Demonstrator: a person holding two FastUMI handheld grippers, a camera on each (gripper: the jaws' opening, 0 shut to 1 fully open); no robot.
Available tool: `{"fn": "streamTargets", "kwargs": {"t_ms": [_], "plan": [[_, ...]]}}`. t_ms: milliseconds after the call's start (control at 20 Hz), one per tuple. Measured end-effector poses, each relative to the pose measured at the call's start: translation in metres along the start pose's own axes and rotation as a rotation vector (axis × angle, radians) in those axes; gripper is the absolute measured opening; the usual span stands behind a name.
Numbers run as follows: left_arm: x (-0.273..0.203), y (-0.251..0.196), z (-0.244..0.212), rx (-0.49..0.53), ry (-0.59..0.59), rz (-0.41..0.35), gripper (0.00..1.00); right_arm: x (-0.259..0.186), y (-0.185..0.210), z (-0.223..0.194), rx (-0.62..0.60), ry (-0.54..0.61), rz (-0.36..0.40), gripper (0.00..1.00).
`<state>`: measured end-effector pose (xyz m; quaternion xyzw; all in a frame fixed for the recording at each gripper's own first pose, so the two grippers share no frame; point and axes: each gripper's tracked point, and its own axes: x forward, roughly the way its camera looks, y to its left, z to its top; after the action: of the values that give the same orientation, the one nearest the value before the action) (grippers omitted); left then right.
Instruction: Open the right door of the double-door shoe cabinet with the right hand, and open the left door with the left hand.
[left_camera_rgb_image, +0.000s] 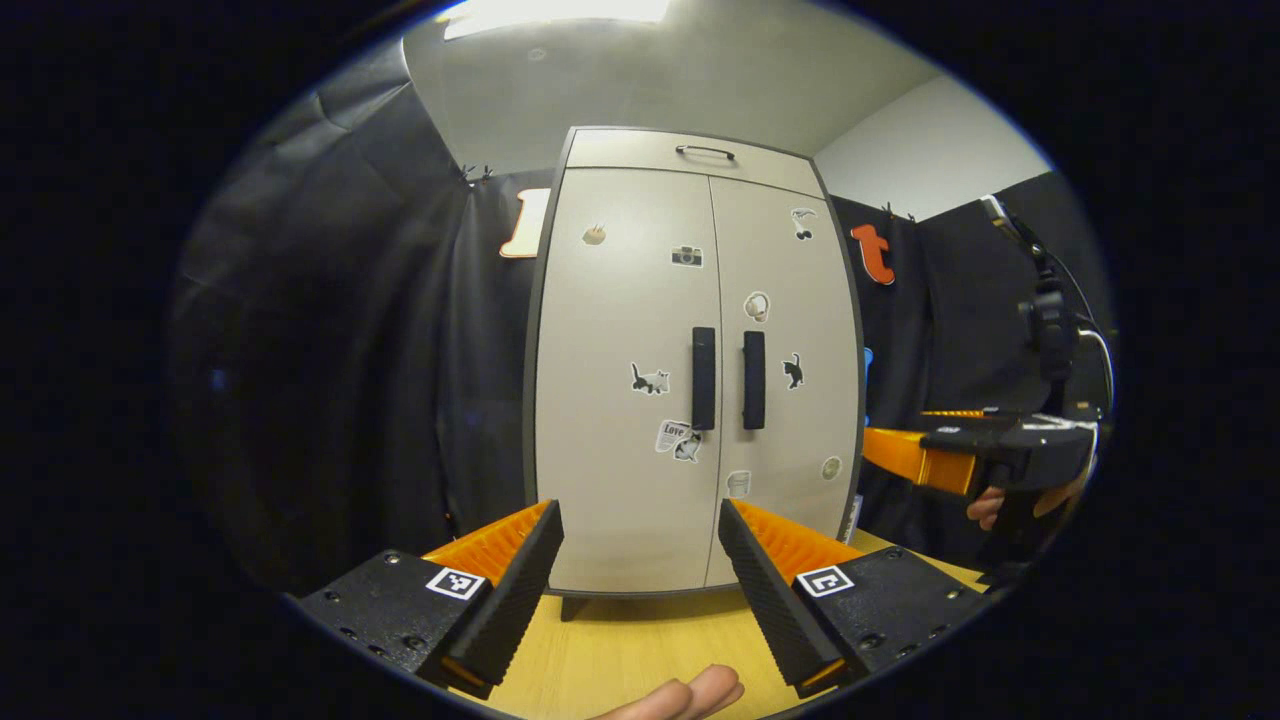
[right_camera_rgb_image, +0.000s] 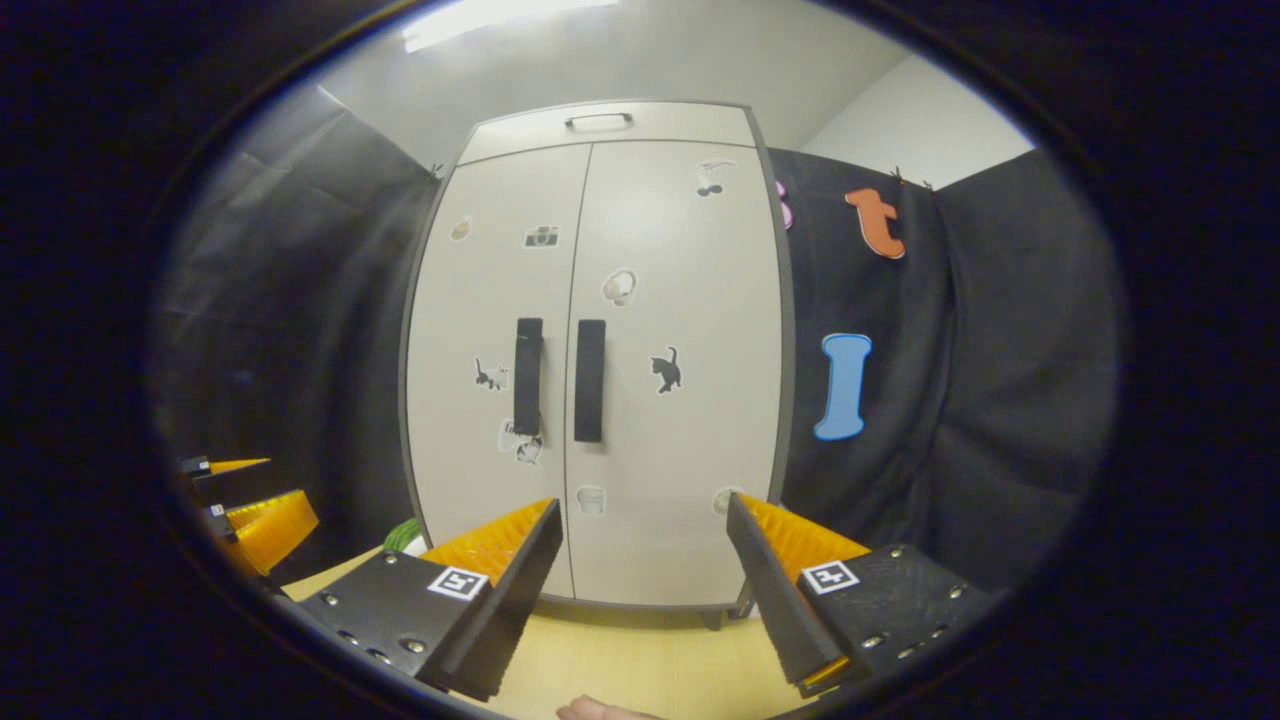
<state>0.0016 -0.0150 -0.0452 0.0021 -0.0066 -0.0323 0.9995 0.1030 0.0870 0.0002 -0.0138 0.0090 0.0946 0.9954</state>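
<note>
Two doors (left_camera_rgb_image: 625, 380) closed, two handles (left_camera_rgb_image: 704, 378), perhaps ten stickers.

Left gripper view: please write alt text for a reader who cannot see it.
A pale double-door shoe cabinet stands closed on a wooden table, two dark vertical handles at its centre. The left gripper points at it, open and empty. The right gripper enters from the right.
</note>
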Motion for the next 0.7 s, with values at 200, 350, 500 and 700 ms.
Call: {"fn": "streamTargets", "kwargs": {"t_ms": [200,350,500,700], "plan": [[-0.004,0.027,-0.009,-0.030,0.000,0.040,0.97,0.053,0.022,0.032,0.009,-0.074,0.007,0.98],[-0.007,0.055,-0.014,-0.033,-0.005,0.096,0.97,0.096,0.039,0.038,0.024,-0.047,0.002,0.98],[-0.011,0.073,-0.022,-0.043,0.000,0.123,0.97,0.136,0.039,0.043,-0.009,-0.033,-0.045,0.98],[-0.013,0.080,-0.039,-0.040,0.027,0.079,0.96,0.178,0.044,0.035,0.001,0.020,-0.066,0.96]]}}
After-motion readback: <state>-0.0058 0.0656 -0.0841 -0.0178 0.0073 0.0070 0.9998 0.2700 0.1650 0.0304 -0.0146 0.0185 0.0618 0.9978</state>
